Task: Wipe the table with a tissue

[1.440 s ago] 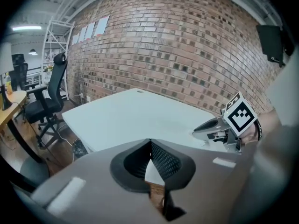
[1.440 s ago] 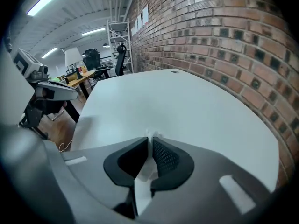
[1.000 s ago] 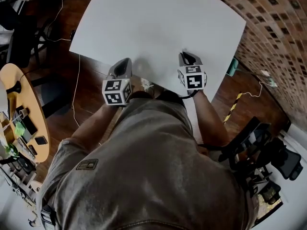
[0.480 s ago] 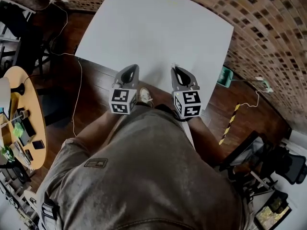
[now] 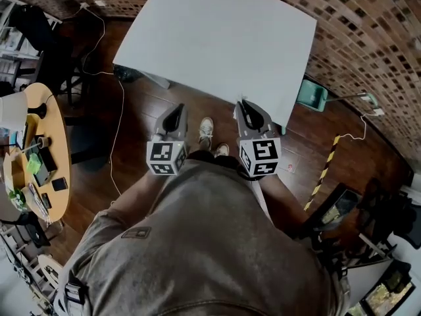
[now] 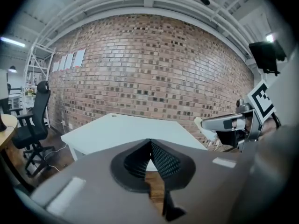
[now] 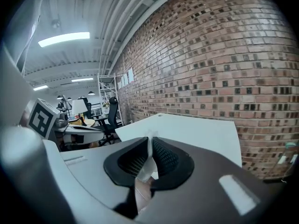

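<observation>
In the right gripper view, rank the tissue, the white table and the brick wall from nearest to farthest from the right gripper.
1. The tissue, pinched in the right gripper.
2. The white table, just ahead.
3. The brick wall, beyond the table, on the right.

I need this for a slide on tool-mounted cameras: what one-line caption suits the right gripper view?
Right gripper pinching a white tissue, pointed toward the white table and brick wall.
</observation>
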A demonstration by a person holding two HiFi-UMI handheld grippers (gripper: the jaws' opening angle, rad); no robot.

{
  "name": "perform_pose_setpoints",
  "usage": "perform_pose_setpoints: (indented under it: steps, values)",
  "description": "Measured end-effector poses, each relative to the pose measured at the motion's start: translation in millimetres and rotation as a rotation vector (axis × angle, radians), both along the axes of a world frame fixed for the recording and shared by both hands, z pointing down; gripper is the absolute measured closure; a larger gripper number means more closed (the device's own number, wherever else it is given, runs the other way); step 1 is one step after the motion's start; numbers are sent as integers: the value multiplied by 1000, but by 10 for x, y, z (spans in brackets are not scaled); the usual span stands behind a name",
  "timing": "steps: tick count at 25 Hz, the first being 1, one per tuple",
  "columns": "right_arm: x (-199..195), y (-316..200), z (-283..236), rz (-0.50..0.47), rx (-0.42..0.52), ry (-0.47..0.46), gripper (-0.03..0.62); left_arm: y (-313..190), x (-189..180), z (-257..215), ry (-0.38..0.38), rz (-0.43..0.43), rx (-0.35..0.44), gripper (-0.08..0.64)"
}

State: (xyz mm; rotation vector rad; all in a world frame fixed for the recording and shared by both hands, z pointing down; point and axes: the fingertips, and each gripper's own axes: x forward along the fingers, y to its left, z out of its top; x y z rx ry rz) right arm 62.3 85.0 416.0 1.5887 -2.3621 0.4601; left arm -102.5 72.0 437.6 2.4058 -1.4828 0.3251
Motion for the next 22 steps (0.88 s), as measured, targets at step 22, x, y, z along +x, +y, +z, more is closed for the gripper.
perform_pose_setpoints:
  steps: [22]
  values:
    - [-56,728,-153,215,17,83,552,382,112,-222,86,233,21,558]
